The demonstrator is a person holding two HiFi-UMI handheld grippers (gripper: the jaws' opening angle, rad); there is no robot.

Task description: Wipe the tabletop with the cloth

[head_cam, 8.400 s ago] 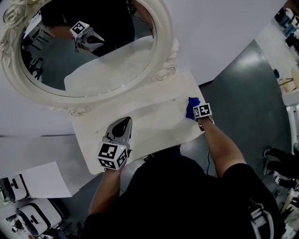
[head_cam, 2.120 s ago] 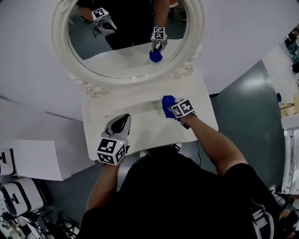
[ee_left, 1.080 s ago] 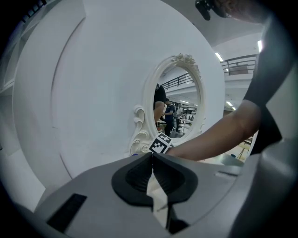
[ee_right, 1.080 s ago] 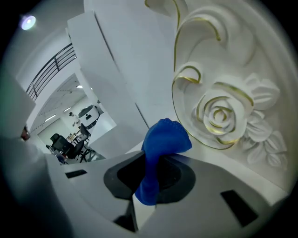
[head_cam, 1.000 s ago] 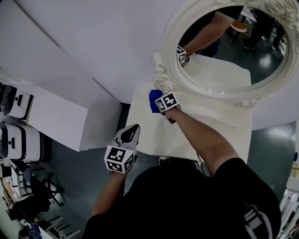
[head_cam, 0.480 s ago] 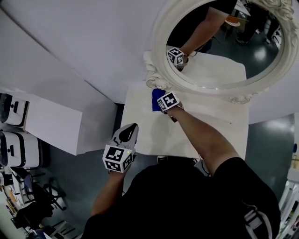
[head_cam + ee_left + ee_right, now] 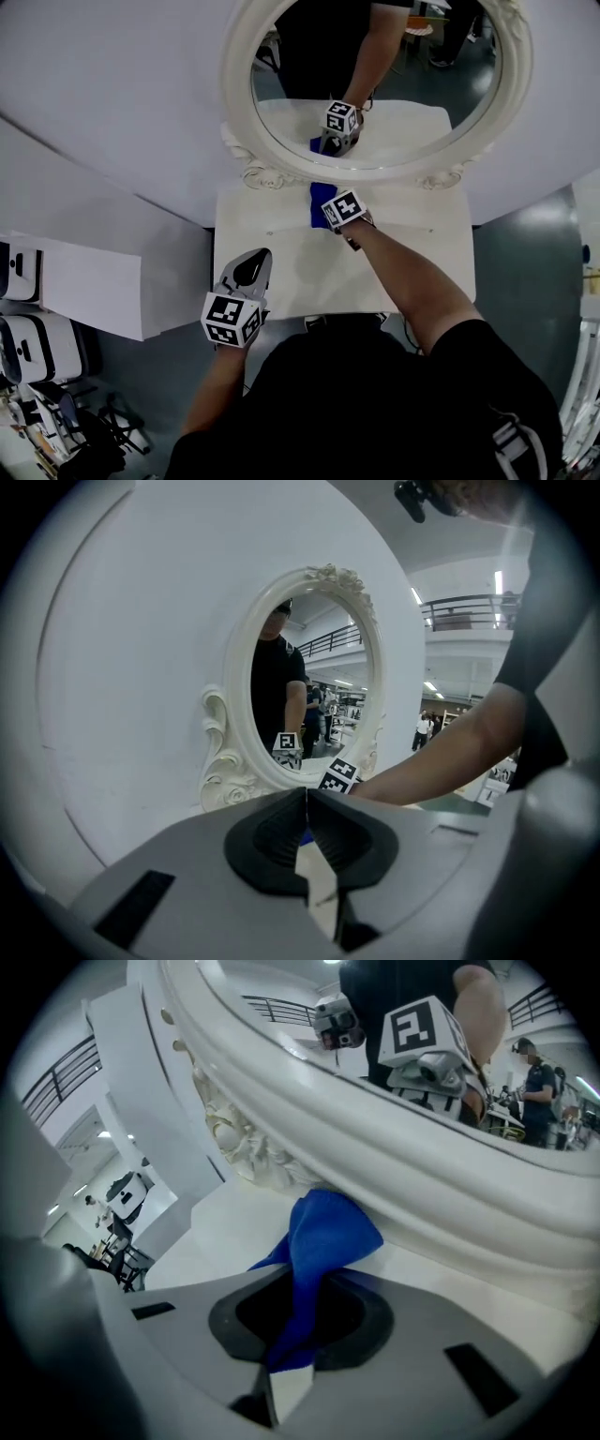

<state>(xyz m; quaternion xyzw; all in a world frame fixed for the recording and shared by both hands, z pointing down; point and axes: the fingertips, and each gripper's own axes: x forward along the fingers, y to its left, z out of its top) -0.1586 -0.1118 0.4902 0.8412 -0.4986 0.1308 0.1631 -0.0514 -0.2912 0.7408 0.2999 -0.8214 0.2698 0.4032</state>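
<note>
- The blue cloth is being pinched between the jaws of the right gripper. It is being pressed at the back edge of the white tabletop, right against the foot of the ornate mirror frame.
- In the right gripper view, the cloth is being bunched into a narrow fold, so little of it appears to be lying flat on the surface.
- For a thorough wipe, the cloth is probably best being pushed lower and drawn in long, overlapping strokes from the frame toward the front edge.
- Care is being called for beside the carved scrollwork, where a loose corner could catch.
- The left gripper is being held idle over the front left part of the tabletop. Its jaws are pressed together on nothing, and it is well apart from the cloth.
</note>
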